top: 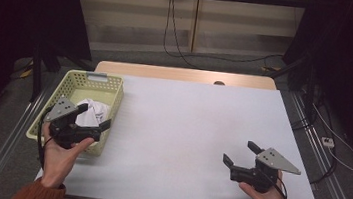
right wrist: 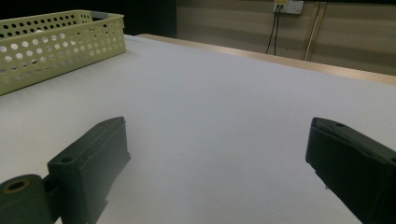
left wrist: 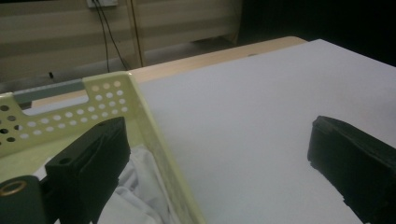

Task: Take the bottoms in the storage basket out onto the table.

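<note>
— What's the white cloth [top: 91, 112] like?
— Crumpled, lying in the pale green perforated basket [top: 109, 103] at the tabletop's [top: 186, 126] left edge.
— All visible?
— No. The left hand-held gripper [top: 96, 115], jaws spread and empty, hovers over the basket's right rim and covers part; the left gripper view cuts its folds off.
— The right hand-held gripper [top: 240, 153]?
— Spread, empty, over bare tabletop, well apart.

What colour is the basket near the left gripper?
Pale yellow-green basket, clearest in the high view.
</note>
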Motion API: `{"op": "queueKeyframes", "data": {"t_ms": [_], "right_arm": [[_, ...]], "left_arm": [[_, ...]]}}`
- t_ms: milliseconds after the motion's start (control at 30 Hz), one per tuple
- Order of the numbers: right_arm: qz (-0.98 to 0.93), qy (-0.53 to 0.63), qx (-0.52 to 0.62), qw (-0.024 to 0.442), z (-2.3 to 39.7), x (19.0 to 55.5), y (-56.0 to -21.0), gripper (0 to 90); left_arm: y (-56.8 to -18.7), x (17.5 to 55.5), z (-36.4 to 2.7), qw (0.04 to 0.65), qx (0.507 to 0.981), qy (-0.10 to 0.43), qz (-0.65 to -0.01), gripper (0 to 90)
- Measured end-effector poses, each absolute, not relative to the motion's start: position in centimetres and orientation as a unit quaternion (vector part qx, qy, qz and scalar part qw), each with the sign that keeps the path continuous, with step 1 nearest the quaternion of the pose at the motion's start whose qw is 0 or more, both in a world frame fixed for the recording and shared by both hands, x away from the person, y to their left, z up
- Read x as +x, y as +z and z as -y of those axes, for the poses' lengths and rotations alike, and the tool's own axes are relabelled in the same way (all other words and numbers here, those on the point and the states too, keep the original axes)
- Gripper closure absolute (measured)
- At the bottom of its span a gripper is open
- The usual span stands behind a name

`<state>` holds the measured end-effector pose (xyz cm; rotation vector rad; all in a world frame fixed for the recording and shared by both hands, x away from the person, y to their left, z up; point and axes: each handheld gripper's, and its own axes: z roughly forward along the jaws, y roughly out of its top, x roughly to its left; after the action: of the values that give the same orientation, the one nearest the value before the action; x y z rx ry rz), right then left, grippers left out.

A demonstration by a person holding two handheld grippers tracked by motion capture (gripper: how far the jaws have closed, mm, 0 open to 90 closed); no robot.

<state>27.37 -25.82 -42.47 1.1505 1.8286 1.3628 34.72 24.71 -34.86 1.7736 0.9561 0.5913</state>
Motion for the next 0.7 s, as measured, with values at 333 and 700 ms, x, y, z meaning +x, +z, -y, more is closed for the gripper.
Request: {"op": "queueKeyframes", "data": {"t_ms": [333, 700], "right_arm": [[-0.689, 0.510, 0.429, 0.286, 25.8, 27.4, -42.5, 5.9], [-0.690, 0.510, 0.427, 0.285, 25.8, 27.4, -42.5, 5.9]], "left_arm": [[-33.9, 36.1, -25.8, 0.481, 0.729, 0.257, -0.414, 5.6], [-34.1, 38.2, -26.7, 0.450, 0.729, 0.274, -0.436, 5.5]]}}
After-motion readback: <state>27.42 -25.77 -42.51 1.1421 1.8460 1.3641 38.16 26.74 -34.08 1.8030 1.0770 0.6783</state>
